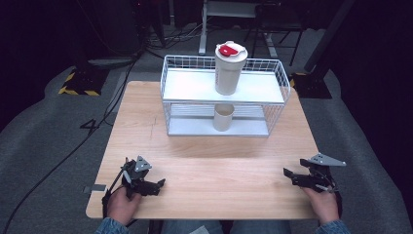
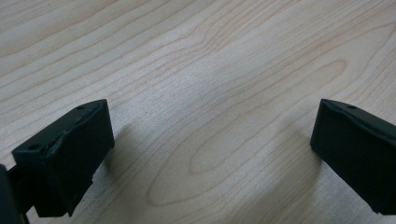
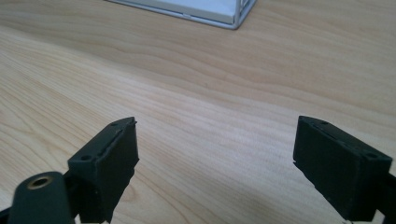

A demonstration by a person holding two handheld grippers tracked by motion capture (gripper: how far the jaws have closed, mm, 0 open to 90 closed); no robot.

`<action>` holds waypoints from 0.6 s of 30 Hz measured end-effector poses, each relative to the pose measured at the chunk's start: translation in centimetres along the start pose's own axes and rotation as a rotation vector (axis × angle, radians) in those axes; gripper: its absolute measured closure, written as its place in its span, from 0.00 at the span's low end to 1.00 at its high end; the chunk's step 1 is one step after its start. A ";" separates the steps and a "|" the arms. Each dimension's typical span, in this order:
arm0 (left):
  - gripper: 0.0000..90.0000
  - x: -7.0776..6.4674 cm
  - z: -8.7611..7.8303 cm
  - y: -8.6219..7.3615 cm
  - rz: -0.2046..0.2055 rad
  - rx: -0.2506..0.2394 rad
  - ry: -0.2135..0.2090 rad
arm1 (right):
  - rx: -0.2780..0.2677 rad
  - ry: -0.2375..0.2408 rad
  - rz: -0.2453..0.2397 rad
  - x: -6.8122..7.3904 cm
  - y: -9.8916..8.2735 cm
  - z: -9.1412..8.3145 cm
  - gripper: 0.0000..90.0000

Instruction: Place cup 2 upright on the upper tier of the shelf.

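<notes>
A white tumbler with a red lid [image 1: 230, 67] stands on the top shelf of a white wire rack [image 1: 170, 92] at the far middle of the wooden table [image 1: 209, 165]. Under it, on the lower shelf, stands a small beige cup [image 1: 223, 117]. My left gripper [image 1: 158, 185] rests low at the near left of the table, jaws apart over bare wood [image 2: 210, 130]. My right gripper [image 1: 288, 174] is at the near right, close to the tabletop, jaws apart with nothing between them [image 3: 215, 154]. The rack's near corner [image 3: 233, 21] shows at the top of the right gripper view.
Dark grey floor surrounds the table, with cables [image 1: 97, 126] on the left and stand bases with yellow-black tape [image 1: 78, 90] behind. A broad stretch of bare wood lies between the grippers and the rack.
</notes>
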State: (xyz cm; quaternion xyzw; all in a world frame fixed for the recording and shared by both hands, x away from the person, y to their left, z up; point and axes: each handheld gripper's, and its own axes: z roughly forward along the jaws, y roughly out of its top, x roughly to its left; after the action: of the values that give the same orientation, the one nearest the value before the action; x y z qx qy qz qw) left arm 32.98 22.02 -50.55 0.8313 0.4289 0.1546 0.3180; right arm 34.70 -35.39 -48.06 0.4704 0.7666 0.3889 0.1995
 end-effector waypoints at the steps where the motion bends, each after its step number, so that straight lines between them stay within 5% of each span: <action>1: 0.00 0.0 0.0 0.0 -0.004 -0.001 -0.003 | -0.003 -0.002 -0.005 -0.1 -0.4 0.2 0.16; 18: 0.00 0.0 0.0 0.0 -0.003 0.001 -0.003 | 0.078 -0.049 -0.047 0.1 -1.8 1.6 0.14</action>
State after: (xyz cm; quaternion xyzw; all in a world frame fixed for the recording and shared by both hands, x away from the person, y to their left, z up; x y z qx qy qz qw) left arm 32.97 22.01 -50.56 0.8309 0.4298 0.1527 0.3186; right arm 34.71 -35.07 -50.46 0.4691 0.7869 0.3423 0.2087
